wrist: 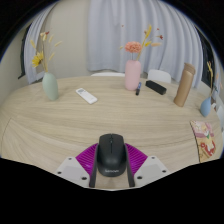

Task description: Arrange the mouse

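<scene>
The gripper (111, 172) was held low over the wooden table (60, 125), its two fingers reaching forward and level with the tabletop. The magenta pads (87, 157) flanked a black mouse (110, 153), and both fingers pressed against its sides, so the claw was clamped on it. The mouse lay between the fingers at the near edge of the table, its long axis running straight along the fingers and away from the holder; which end was its front could not be told. Beyond the mouse, at the far side of the table, stood a pink vase (133, 74) with flowers. Left of the mouse and farther off lay a white remote (87, 96), and beyond that a pale green vase (50, 86). Right of the pink vase lay a small black object (155, 87) and stood a tan bottle (184, 85).
</scene>
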`<state>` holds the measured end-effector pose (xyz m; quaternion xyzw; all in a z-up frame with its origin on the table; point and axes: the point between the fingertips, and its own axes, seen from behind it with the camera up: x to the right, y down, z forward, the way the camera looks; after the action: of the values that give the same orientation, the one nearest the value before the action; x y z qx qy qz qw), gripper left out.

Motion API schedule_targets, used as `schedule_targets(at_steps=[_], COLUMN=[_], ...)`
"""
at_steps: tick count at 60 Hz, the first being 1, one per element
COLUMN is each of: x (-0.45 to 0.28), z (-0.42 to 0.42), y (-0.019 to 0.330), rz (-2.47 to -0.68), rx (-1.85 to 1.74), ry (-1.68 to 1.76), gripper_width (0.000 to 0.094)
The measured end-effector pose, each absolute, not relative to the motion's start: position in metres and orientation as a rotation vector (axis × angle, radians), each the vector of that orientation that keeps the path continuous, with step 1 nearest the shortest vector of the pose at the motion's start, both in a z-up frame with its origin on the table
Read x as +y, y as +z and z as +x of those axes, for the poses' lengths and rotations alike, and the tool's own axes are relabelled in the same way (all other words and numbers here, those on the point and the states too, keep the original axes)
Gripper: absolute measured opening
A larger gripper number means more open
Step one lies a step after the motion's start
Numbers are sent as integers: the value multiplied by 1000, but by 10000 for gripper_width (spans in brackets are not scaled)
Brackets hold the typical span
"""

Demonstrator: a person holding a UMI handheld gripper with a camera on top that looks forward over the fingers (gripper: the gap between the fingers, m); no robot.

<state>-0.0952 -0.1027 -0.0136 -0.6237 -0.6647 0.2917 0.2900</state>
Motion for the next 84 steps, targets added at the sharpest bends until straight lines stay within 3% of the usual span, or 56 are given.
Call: schedule_targets(at_steps=[10, 20, 31, 37, 42, 51, 61, 66, 74, 78, 84], x=[-107, -78, 35, 125, 192, 291, 324, 325, 324, 323, 312], z=[-86, -89, -123, -136, -134, -110, -77, -74, -69, -62, -45], y=[-8, 53, 131, 144, 131, 62, -2, -6, -8, 3, 47], rz=[-1673, -1663, -1681, -1647, -1661, -1704, -1751, -1756, -1774, -1789, -1753], rx=[-1807, -1750, -1579, -1505, -1475, -1506, -1587, -1583, -1602, -1597, -1575], ry=[784, 846, 870, 798, 746, 582, 534, 577, 597, 601, 642], gripper_width=[360, 361, 362, 360, 360, 358, 374, 393, 525, 859, 855])
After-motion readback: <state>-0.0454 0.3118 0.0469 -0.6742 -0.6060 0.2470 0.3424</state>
